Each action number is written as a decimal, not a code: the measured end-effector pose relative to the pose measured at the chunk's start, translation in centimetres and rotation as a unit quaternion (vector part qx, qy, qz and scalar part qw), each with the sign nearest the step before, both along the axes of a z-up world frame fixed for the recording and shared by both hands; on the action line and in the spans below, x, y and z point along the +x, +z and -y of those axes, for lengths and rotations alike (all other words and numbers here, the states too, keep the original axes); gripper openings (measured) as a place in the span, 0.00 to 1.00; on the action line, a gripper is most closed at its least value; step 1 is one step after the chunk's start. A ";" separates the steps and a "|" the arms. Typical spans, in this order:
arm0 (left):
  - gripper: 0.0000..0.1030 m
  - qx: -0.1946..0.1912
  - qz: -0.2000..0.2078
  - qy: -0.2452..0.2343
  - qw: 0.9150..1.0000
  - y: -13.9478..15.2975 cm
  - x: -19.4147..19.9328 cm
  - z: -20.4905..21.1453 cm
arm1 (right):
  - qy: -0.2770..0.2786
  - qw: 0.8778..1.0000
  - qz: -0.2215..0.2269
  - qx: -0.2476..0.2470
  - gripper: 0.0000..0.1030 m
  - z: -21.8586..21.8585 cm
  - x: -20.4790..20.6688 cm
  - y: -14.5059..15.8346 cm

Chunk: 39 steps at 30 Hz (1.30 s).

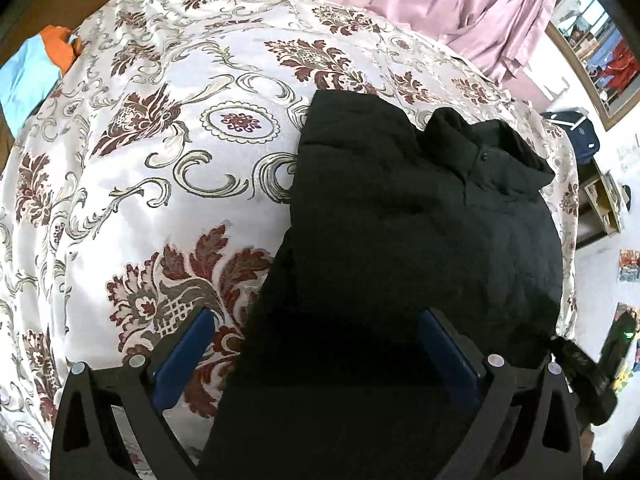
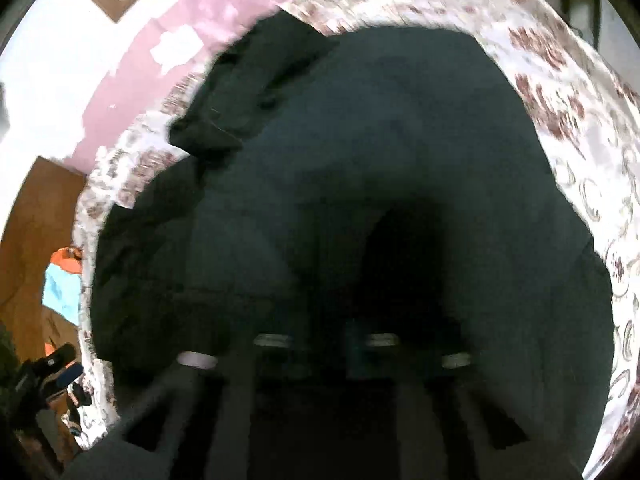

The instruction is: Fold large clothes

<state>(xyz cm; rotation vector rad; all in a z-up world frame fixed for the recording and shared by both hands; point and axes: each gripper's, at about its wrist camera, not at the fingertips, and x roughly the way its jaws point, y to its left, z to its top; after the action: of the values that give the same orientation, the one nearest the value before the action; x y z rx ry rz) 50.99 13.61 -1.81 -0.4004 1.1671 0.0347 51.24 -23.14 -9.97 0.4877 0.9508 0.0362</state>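
Observation:
A large black garment with a collar and a button (image 1: 400, 220) lies partly folded on a bed with a white and maroon floral bedspread (image 1: 160, 140). My left gripper (image 1: 320, 340) is open; its blue-padded fingers (image 1: 188, 344) straddle the garment's near edge without clamping it. In the right wrist view the image is blurred: the black garment (image 2: 340, 200) fills most of it, and my right gripper (image 2: 328, 344) is low over the cloth with its fingers close together. Whether it pinches cloth is unclear.
Pink curtains (image 1: 460, 8) and a mirror (image 1: 592, 52) stand beyond the bed. An orange and blue cloth (image 1: 36, 68) lies at the bed's left edge. A dark bag (image 1: 580, 136) and shelves are to the right. The other gripper shows at the left of the right wrist view (image 2: 56, 368).

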 end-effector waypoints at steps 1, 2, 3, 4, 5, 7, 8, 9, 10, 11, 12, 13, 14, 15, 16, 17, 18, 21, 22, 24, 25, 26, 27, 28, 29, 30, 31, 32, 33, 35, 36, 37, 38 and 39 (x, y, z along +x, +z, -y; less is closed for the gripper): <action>1.00 0.002 0.000 -0.006 1.000 0.1 0.1 0.1 | 0.006 1.000 0.012 -0.003 0.04 -0.2 -0.2 0.8; 1.00 0.006 0.003 -0.015 1.000 0.3 0.3 0.4 | 0.011 1.000 0.024 -0.010 0.04 -0.2 -0.4 1.7; 1.00 0.009 0.006 -0.020 1.000 0.6 0.3 0.8 | 0.015 0.999 0.039 -0.020 0.04 0.0 -0.9 2.8; 1.00 0.015 0.011 -0.028 0.999 0.8 0.6 1.2 | 0.015 0.998 0.057 -0.033 0.04 0.1 -1.2 4.2; 1.00 0.020 0.016 -0.032 0.999 1.1 0.7 1.6 | 0.013 0.997 0.068 -0.041 0.04 0.4 -1.2 5.1; 1.00 0.031 0.022 -0.042 0.998 1.4 1.6 2.7 | -0.006 0.993 0.100 -0.068 0.04 1.5 -1.6 7.6; 1.00 0.033 0.020 -0.045 0.998 1.4 2.0 3.1 | -0.017 0.991 0.109 -0.078 0.04 2.4 -1.7 8.5; 1.00 0.034 0.018 -0.045 0.998 1.5 2.5 3.5 | -0.030 0.989 0.114 -0.087 0.04 3.2 -1.5 9.1; 1.00 0.033 0.018 -0.044 0.998 1.6 2.8 3.9 | -0.040 0.988 0.115 -0.093 0.04 3.9 -1.4 9.6; 1.00 0.032 0.021 -0.043 0.998 1.7 3.3 4.3 | -0.051 0.987 0.114 -0.098 0.04 4.4 -1.1 9.9; 1.00 0.033 0.022 -0.041 0.998 1.8 3.6 4.7 | -0.065 0.986 0.110 -0.108 0.04 5.4 -1.0 10.0; 1.00 0.036 0.022 -0.041 0.998 1.8 4.0 5.0 | -0.074 0.985 0.104 -0.117 0.04 6.0 -0.8 10.0; 1.00 0.040 0.023 -0.040 0.998 1.8 4.3 5.3 | -0.085 0.984 0.095 -0.126 0.04 6.7 -0.4 9.8; 1.00 0.045 0.024 -0.041 0.998 1.8 4.8 5.6 | -0.091 0.984 0.089 -0.128 0.04 7.2 -0.1 9.5; 1.00 0.050 0.024 -0.042 0.998 1.7 5.3 5.8 | -0.100 0.983 0.079 -0.129 0.04 8.1 0.3 9.0; 1.00 0.057 0.022 -0.042 0.997 1.5 5.8 5.9 | -0.106 0.983 0.070 -0.133 0.04 8.5 0.8 8.5; 1.00 0.061 0.021 -0.042 0.997 1.4 6.1 6.0 | -0.108 0.983 0.061 -0.137 0.04 8.6 1.3 7.8; 1.00 0.063 0.014 -0.044 0.997 0.4 7.5 6.2 | -0.095 0.985 0.031 -0.144 0.04 8.9 2.7 5.9; 1.00 0.063 0.011 -0.047 0.997 0.0 8.0 6.3 | -0.093 0.984 0.024 -0.148 0.04 8.9 2.9 5.6; 1.00 0.059 0.017 -0.057 0.997 -0.3 8.7 6.8 | -0.092 0.981 0.019 -0.170 0.10 8.7 3.0 5.5; 1.00 0.056 0.022 -0.063 0.996 -0.4 9.0 7.2 | -0.090 0.977 0.023 -0.194 0.13 8.3 3.0 5.7; 1.00 0.048 0.028 -0.077 0.996 -0.5 9.4 7.7 | -0.089 0.974 0.027 -0.208 0.23 7.8 2.8 6.0; 1.00 0.040 0.030 -0.086 0.995 -0.6 9.6 8.1 | -0.084 0.968 0.038 -0.232 0.41 7.1 2.8 6.3; 1.00 0.029 0.033 -0.095 0.995 -0.7 9.9 8.6 | -0.077 0.966 0.047 -0.241 0.52 6.6 2.8 6.5; 1.00 0.018 0.038 -0.099 0.994 -0.8 10.1 9.0 | -0.059 0.966 0.060 -0.244 0.66 5.9 3.0 6.6; 1.00 0.012 0.042 -0.101 0.994 -0.9 10.2 9.4 | -0.045 0.967 0.064 -0.242 0.67 5.4 3.1 6.6; 1.00 0.007 0.046 -0.103 0.994 -1.1 10.4 10.0 | -0.021 0.969 0.064 -0.239 0.67 4.6 3.6 6.3; 1.00 0.008 0.047 -0.106 0.993 -1.4 10.5 10.5 | -0.007 0.968 0.059 -0.242 0.67 4.0 4.0 6.0; 1.00 0.014 0.045 -0.109 0.993 -1.8 10.7 11.1 | 0.009 0.967 0.051 -0.248 0.67 3.3 4.7 5.3; 1.00 0.033 0.037 -0.118 0.992 -3.0 11.3 12.2 | 0.026 0.967 0.034 -0.251 0.67 2.5 5.7 4.2; 1.00 0.042 0.030 -0.120 0.991 -3.6 11.5 12.6 | 0.031 0.967 0.022 -0.254 0.67 2.3 6.2 3.5; 1.00 0.057 0.019 -0.125 0.990 -4.4 11.7 13.0 | 0.033 0.966 0.013 -0.257 0.67 2.1 6.5 2.9; 1.00 0.070 0.011 -0.131 0.989 -5.1 11.9 13.4 | 0.034 0.965 0.004 -0.261 0.67 1.9 6.8 2.3; 1.00 0.080 0.009 -0.136 0.987 -5.6 12.0 13.7 | 0.038 0.964 -0.002 -0.262 0.67 1.8 7.1 1.6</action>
<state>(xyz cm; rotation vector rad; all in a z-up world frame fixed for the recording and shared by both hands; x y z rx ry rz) 63.00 -0.05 -7.42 -0.0962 1.1835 -0.1123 58.33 -24.98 -8.33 -0.0394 0.9391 -0.1452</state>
